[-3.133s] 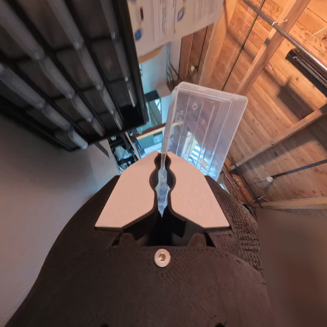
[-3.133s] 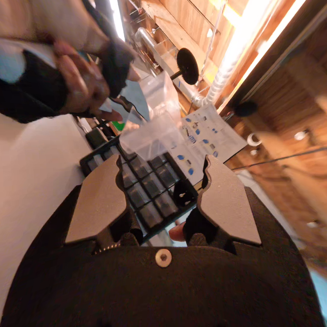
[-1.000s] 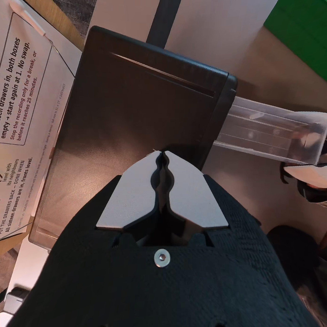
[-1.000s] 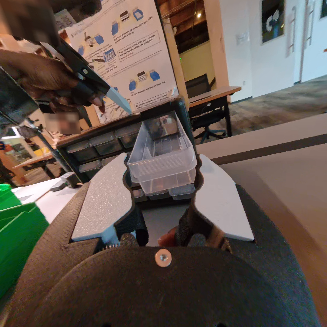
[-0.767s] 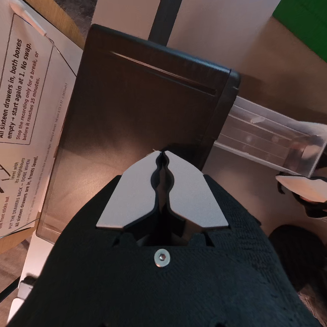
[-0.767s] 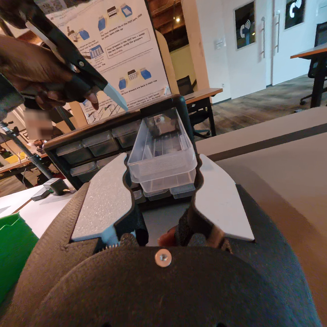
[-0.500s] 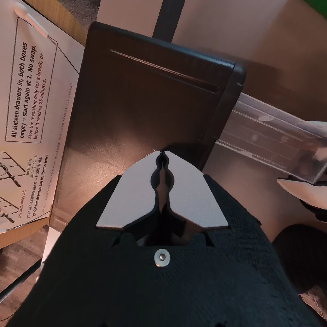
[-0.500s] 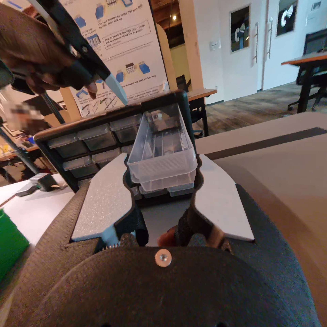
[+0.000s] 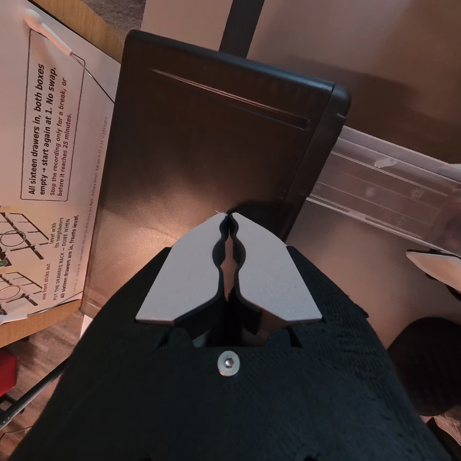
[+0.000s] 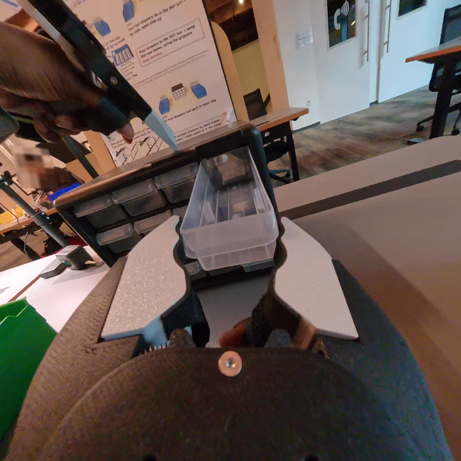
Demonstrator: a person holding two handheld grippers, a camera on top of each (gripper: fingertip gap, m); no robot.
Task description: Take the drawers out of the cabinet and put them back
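Observation:
The black drawer cabinet (image 10: 259, 159) stands on the table with clear drawers in its slots. One clear drawer (image 10: 229, 237) sticks far out of the top right slot. My right gripper (image 10: 230, 220) is shut on its front end, one finger on each side. My left gripper (image 9: 229, 215) is shut and empty, its tips resting on the cabinet's top (image 9: 199, 149) near the front edge. It also shows in the right wrist view (image 10: 162, 132), held by a hand. The drawer (image 9: 386, 189) shows at the right of the left wrist view.
A white instruction poster (image 10: 174, 62) stands behind the cabinet. A green bin (image 10: 20, 349) is at the left near me. A small grey device (image 10: 72, 257) lies on the white table left of the cabinet. The tan table (image 10: 374, 249) stretches to the right.
Three seconds ago my left gripper held the drawer up in the air. Now it is shut and empty on the cabinet top, and my right gripper holds the drawer in the top right slot.

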